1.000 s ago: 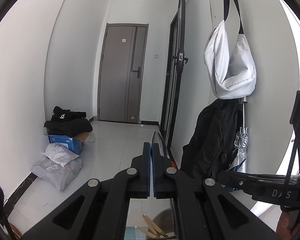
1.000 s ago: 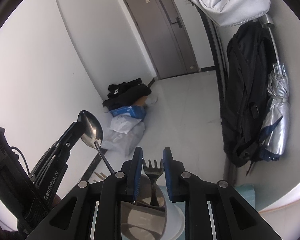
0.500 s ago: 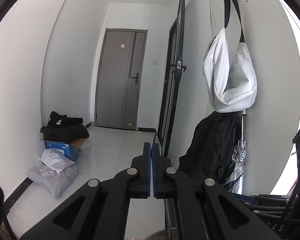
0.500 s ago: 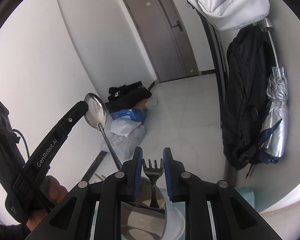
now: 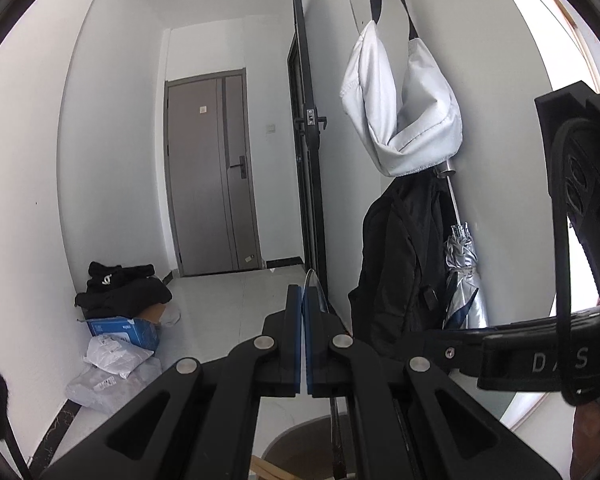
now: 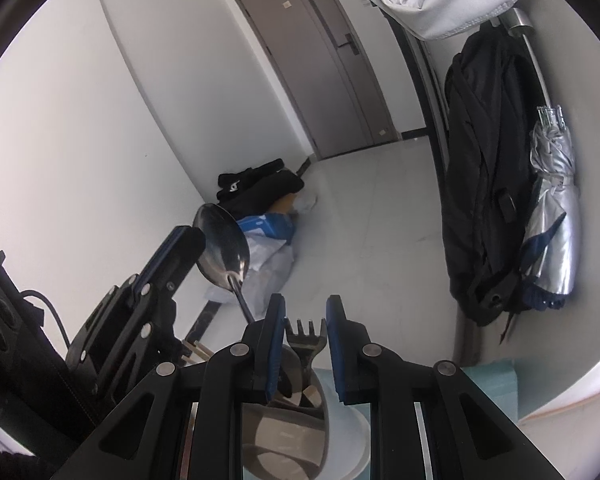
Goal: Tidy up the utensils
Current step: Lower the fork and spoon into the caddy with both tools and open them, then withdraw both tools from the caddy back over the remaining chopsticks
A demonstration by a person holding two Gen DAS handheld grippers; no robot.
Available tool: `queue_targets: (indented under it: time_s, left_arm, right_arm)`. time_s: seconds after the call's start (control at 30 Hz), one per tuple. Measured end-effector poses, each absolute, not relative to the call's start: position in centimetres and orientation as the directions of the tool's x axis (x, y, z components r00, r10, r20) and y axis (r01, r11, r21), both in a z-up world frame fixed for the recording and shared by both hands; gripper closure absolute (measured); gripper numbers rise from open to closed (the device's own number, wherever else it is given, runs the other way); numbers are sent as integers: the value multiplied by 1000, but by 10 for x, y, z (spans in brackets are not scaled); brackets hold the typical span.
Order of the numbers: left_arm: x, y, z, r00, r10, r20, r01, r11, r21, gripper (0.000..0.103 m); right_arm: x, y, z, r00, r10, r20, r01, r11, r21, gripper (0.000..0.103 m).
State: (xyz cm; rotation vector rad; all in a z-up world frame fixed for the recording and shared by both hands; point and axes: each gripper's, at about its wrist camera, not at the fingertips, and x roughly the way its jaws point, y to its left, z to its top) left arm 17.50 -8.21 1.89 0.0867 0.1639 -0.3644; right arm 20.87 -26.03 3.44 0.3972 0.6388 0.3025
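My left gripper (image 5: 302,300) is shut on a metal spoon; only the bowl's edge (image 5: 314,286) shows past the right finger. In the right wrist view the same gripper (image 6: 180,252) holds the spoon (image 6: 222,246) upright, bowl up, handle slanting down to a brown utensil holder (image 6: 296,384). My right gripper (image 6: 305,320) is open, its jaws either side of a fork (image 6: 306,340) that stands tines up in the holder; I cannot tell if they touch it. Wooden chopsticks (image 6: 196,350) stick out to the left of the holder.
A white bowl (image 6: 352,440) lies under the holder, with a teal mat (image 6: 492,380) on a round white table (image 6: 572,384). Behind is a hallway with a black coat (image 5: 400,264), folded umbrella (image 5: 462,280), white bag (image 5: 400,120) and floor clutter (image 5: 120,320).
My left gripper has carried the spoon up and then right, closer to the holder. The right gripper has stayed open around the fork.
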Motion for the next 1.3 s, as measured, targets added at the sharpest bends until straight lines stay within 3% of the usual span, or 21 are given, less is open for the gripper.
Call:
queue_targets:
  time_s: [0.37, 0.43, 0.5, 0.7, 0.77, 1.07, 1.3]
  left_arm:
    - [180, -46, 23, 804, -456, -381, 434, 889, -146, 103]
    - [178, -36, 27, 800, -441, -407, 398, 897, -189, 92]
    - [171, -28, 32, 810, -411, -418, 355, 911, -209, 67]
    - [140, -19, 54, 836, -317, -449, 242, 946, -217, 32]
    - [126, -18, 61, 842, -302, -448, 227, 950, -213, 29]
    - [63, -26, 77, 877, -213, -431, 162, 975, -153, 7]
    - [21, -19, 71, 890, -180, -419, 119, 979, -166, 1]
  right_arm:
    - [208, -255, 39, 752, 431, -498, -190, 866, 462, 82]
    - [206, -255, 40, 747, 441, -497, -197, 862, 468, 81]
    - [202, -255, 42, 739, 458, -495, -205, 852, 482, 81]
    - [168, -261, 61, 766, 447, -463, -201, 850, 487, 69]
    - [153, -264, 67, 776, 441, -451, -203, 851, 484, 61]
    - [81, -266, 74, 803, 412, -430, -201, 867, 456, 44]
    - [32, -259, 61, 801, 392, -452, -201, 888, 413, 33]
